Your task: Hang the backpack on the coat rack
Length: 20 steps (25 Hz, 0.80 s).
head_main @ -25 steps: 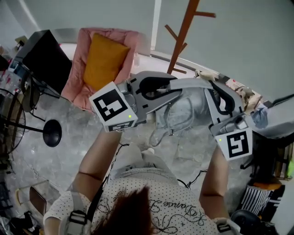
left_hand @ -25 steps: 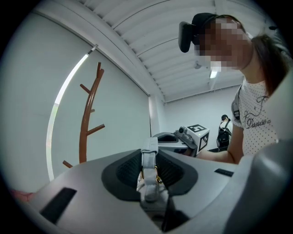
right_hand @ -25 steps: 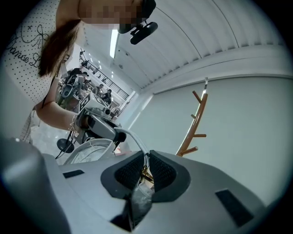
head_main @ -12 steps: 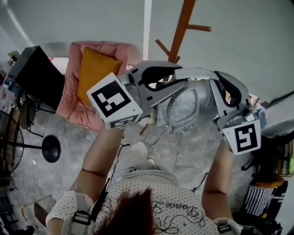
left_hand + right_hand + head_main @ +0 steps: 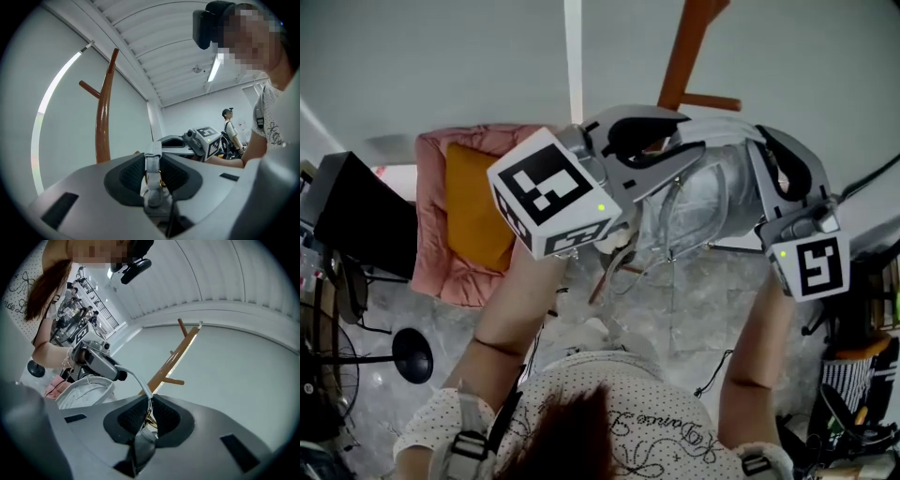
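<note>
A silver-grey backpack (image 5: 694, 211) hangs in the air between my two grippers, in front of the brown wooden coat rack (image 5: 689, 47). My left gripper (image 5: 698, 141) is shut on the grey top strap (image 5: 153, 152), which stands clamped between its pads. In the left gripper view the rack's trunk (image 5: 103, 122) rises just beyond the left gripper (image 5: 152, 165). My right gripper (image 5: 769, 145) is shut on the same strap's other end (image 5: 140, 383). The right gripper view shows the right gripper (image 5: 149, 411), the bag's open top (image 5: 86, 390), the left gripper (image 5: 96, 362) and the rack (image 5: 173, 359) behind.
A pink armchair (image 5: 431, 272) with an orange cushion (image 5: 473, 216) stands at the left by the wall. A black box (image 5: 356, 225) and a round black stand base (image 5: 412, 354) lie further left. Shelves and clutter (image 5: 853, 375) fill the right edge. A person (image 5: 229, 131) stands far off.
Both grippers have lifted the backpack and carried it toward the coat rack. The bag now hangs higher and closer to the rack's trunk. Both grips are unchanged.
</note>
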### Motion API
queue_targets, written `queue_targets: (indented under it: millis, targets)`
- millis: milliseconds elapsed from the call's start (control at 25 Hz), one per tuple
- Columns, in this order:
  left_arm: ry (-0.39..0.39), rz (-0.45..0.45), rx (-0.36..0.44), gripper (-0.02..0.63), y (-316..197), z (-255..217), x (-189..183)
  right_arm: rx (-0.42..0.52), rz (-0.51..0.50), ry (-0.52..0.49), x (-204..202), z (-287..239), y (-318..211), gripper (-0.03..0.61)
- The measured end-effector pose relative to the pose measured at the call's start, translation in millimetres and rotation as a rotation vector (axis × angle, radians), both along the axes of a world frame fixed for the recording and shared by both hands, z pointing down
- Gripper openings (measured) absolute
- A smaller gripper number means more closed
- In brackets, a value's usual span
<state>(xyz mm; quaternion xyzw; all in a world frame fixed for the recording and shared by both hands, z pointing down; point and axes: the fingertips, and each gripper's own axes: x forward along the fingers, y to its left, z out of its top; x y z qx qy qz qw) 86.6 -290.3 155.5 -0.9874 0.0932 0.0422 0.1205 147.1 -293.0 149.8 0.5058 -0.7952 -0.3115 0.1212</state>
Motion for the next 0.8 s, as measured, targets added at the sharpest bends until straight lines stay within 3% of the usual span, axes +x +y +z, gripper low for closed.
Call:
queue_targets:
  millis: [360, 800]
  targets:
    - [-0.009, -0.016, -0.025, 0.094, -36.4, -5.0, 17.0, -0.010, 0.027, 0.043, 15.5, -4.0, -38.6, 0.044]
    - [-0.020, -0.051, -0.076, 0.095, -66.2, 3.8, 20.7, -0.068, -0.071, 0.108, 16.3, 9.7, -80.3, 0.044]
